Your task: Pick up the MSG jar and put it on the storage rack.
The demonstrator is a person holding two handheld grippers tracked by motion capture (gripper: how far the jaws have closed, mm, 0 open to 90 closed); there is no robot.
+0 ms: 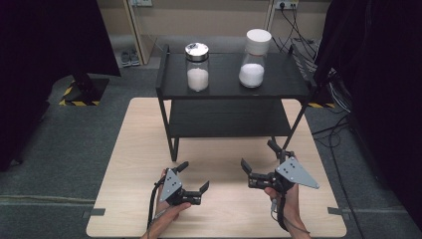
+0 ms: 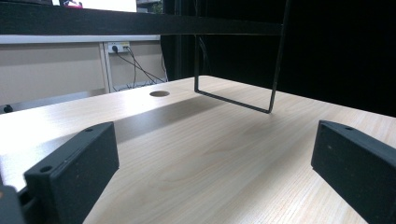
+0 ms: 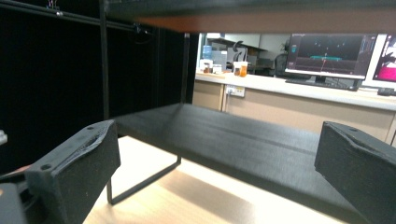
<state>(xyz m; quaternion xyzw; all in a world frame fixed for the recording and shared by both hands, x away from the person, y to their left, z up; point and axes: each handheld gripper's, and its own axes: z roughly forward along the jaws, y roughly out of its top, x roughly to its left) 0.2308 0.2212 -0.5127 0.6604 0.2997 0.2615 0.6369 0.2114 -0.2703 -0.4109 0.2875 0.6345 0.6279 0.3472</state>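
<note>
A black two-tier rack (image 1: pixel 293 82) stands on the far half of the light wooden table (image 1: pixel 124 164). On its top shelf are a glass jar with a silver lid (image 1: pixel 197 67) and a taller jar with a white cap (image 1: pixel 254 59), both part full of white powder. My left gripper (image 1: pixel 194 175) rests low over the table's near part, open and holding nothing. My right gripper (image 1: pixel 259 154) is open too, just in front of the rack's right leg. In the left gripper view the gripper (image 2: pixel 214 140) faces bare wood and a rack foot (image 2: pixel 233 100). In the right gripper view the gripper (image 3: pixel 217 135) faces the lower shelf (image 3: pixel 243 140).
Grey carpet surrounds the table. Dark curtains hang at both sides, and cables (image 1: pixel 338 99) lie at the right of the rack. A round hole (image 2: pixel 159 94) is cut in the tabletop. Monitors (image 3: pixel 327 56) stand on a far counter.
</note>
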